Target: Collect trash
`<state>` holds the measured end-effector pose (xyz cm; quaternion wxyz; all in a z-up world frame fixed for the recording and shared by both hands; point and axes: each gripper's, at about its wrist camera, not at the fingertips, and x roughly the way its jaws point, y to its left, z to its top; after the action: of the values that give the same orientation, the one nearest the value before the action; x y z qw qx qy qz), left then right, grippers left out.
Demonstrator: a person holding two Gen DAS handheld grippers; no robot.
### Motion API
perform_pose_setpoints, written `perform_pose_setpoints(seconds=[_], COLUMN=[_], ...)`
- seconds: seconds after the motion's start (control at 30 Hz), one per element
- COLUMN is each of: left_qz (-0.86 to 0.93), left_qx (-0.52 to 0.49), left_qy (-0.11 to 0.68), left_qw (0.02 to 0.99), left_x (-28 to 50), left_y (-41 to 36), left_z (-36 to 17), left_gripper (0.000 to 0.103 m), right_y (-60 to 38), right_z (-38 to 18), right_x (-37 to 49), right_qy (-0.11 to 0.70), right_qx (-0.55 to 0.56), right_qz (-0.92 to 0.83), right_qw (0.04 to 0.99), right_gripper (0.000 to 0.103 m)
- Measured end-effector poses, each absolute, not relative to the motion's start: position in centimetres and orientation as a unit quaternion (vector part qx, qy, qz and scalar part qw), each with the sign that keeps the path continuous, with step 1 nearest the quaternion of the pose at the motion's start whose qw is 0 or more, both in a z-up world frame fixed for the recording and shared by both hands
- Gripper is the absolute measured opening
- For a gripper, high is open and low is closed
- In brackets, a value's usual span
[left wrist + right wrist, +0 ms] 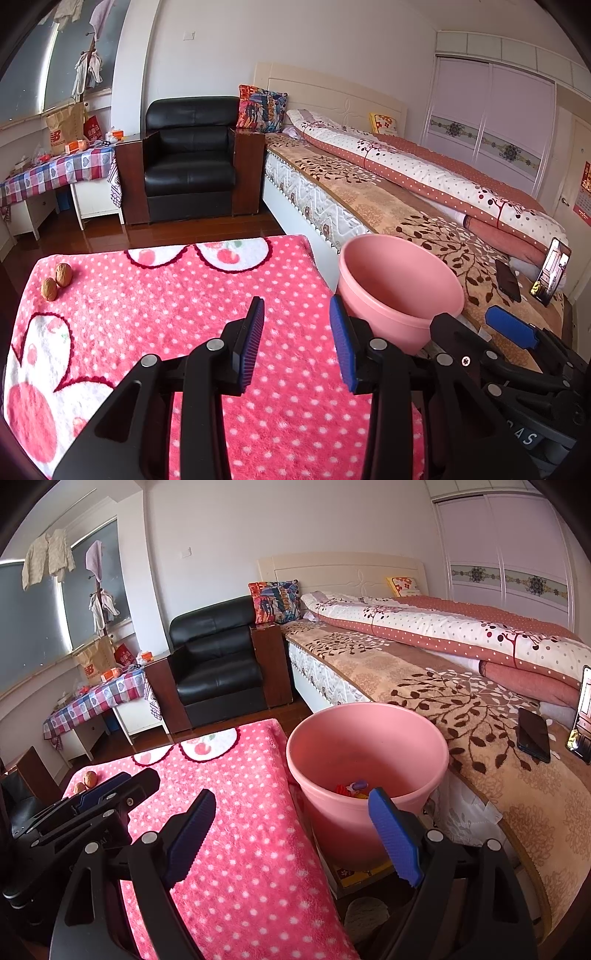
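While both tongs, left (297,314) and right (291,812), gape empty, colourful scraps (352,788) lie inside the round pink plastic bucket (369,734); two brown walnuts (55,282) remain well left of it.

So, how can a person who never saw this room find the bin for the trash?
Start at the long bed with the brown leaf-pattern blanket. Between its side and the table under the pink polka-dot fleece cloth stands a round pink plastic bucket. It is the only open container there, with small colourful scraps at its bottom.
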<state>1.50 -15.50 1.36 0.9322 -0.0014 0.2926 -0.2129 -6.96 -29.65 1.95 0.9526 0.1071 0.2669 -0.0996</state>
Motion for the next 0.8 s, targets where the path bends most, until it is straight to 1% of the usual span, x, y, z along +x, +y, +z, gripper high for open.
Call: perform_pose_setpoints(seconds=[0.8], left_qz=[-0.214], left_qx=[0.002], left_qy=[0.294], left_qw=[0.932], left_x=[1.52], left_y=[-15.64], left_z=[1.39], left_gripper=[0.037], right_y=[-30.03], right_z=[1.34], right_x=[-6.76], right_qy=[0.274], right_qx=[0.113], right_qz=[-0.1], right_qw=[0.95], right_gripper=[0.083])
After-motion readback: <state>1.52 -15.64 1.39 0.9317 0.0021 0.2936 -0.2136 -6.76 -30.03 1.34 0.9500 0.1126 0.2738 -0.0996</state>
